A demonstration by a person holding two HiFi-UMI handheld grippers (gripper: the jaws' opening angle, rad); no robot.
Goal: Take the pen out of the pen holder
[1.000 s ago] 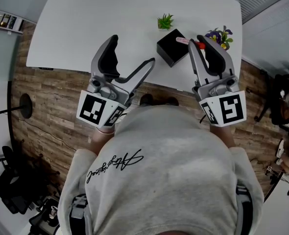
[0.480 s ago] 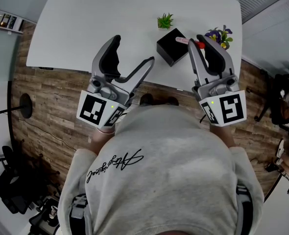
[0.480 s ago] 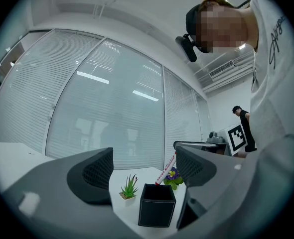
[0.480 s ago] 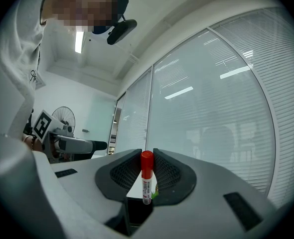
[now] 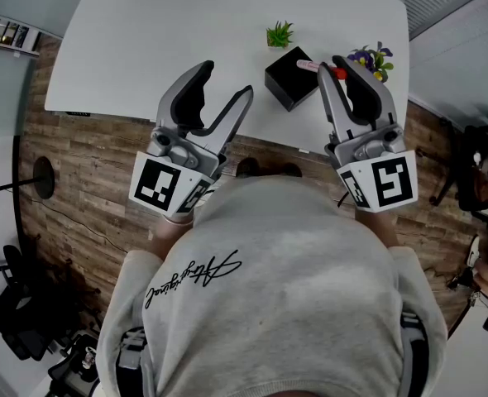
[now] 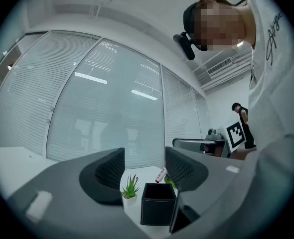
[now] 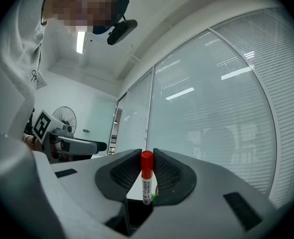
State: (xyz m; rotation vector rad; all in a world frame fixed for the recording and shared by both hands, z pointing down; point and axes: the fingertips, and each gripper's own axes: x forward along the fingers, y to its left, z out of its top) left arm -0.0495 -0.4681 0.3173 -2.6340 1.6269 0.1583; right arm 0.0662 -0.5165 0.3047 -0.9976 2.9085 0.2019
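Gripping is complete on the right side: the right gripper (image 7: 147,171) has its two fingers clenched on the white pen with a red cap (image 7: 146,180), the cap standing at the fingertips and the barrel running down below them. The pen is not yet out; its lower end appears to sit in the open top of the black square pen holder (image 5: 289,77), just beyond and below the right fingertips. The left gripper (image 6: 144,166) is released and grasps nothing; the pen holder shows past the gap between its fingers, well clear of both pads. Farther out, beyond the fingertips of both grippers, stand a small green plant in a white pot (image 5: 279,35) and a bunch of purple flowers (image 5: 372,59) on the white table (image 5: 186,40). Step in hand, by judgement: extraction, grasp made, lift pending. The next move calls for drawing the pen up along its own axis until the tip clears the rim. Against the earlier frame, the left fingers have just been closing and stand narrower; the right gripper, pen and pen holder match.
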